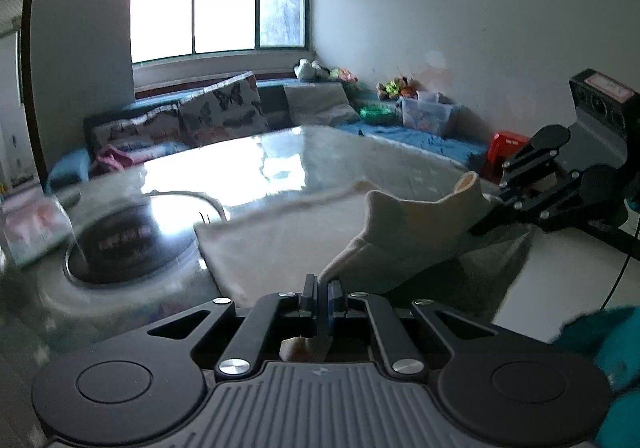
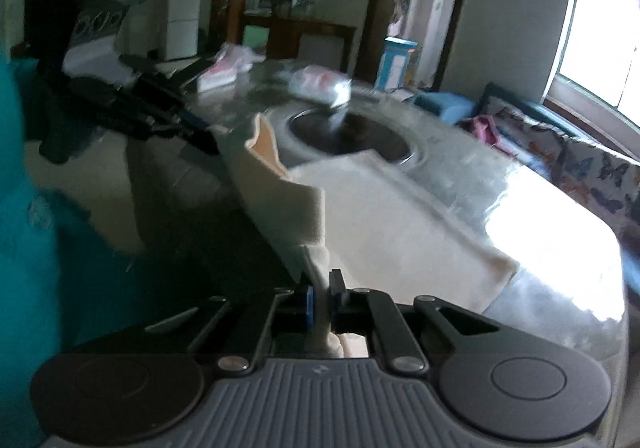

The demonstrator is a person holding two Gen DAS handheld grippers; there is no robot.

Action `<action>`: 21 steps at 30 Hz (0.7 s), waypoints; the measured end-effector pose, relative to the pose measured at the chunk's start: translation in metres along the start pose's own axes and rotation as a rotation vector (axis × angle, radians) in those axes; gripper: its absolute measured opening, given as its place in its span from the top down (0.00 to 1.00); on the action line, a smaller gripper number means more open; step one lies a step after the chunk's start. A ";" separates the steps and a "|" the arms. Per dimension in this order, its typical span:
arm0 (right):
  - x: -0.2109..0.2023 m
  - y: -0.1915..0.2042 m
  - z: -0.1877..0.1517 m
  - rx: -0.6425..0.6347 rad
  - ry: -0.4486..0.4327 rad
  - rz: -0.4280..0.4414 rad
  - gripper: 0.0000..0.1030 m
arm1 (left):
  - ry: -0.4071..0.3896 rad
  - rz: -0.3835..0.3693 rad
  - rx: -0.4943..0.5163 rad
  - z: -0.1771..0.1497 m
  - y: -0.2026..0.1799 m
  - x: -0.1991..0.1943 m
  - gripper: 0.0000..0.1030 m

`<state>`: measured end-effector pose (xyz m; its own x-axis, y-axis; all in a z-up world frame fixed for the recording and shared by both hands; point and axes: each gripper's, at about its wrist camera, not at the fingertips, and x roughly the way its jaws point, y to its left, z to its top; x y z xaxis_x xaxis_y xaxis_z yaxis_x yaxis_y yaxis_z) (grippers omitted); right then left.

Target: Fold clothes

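A cream-white garment [image 1: 280, 244] lies partly spread on the glossy table [image 1: 256, 155]. Its near edge is lifted off the table between both grippers. My left gripper [image 1: 322, 284] is shut on one end of that edge. My right gripper [image 2: 320, 288] is shut on the other end, and it shows in the left wrist view [image 1: 486, 221] at the right. In the right wrist view the garment [image 2: 384, 215] stretches from my fingers up to the left gripper [image 2: 212, 141] at the far left.
A round dark hotplate [image 1: 128, 244] is set into the table beside the garment. A packet of tissues [image 1: 32, 228] sits at the table's left. A sofa with cushions [image 1: 224, 107], a red stool [image 1: 506, 151] and a window lie beyond.
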<state>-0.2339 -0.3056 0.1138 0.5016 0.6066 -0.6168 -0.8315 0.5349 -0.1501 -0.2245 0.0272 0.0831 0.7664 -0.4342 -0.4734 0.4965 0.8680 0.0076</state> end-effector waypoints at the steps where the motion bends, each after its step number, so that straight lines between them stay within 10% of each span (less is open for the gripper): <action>1: 0.000 -0.008 0.007 0.008 -0.009 -0.012 0.95 | -0.013 0.004 0.001 0.006 0.003 0.004 0.95; 9: 0.043 -0.084 0.050 0.070 0.001 -0.072 0.96 | -0.046 0.029 0.014 0.056 0.046 0.069 0.95; 21: 0.160 -0.166 0.038 0.280 0.126 -0.096 0.86 | 0.141 0.089 -0.112 0.065 0.113 0.200 0.90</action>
<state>-0.0067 -0.2748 0.0690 0.5265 0.4770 -0.7038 -0.6747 0.7381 -0.0045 0.0116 0.0229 0.0463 0.7368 -0.3232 -0.5938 0.3747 0.9263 -0.0394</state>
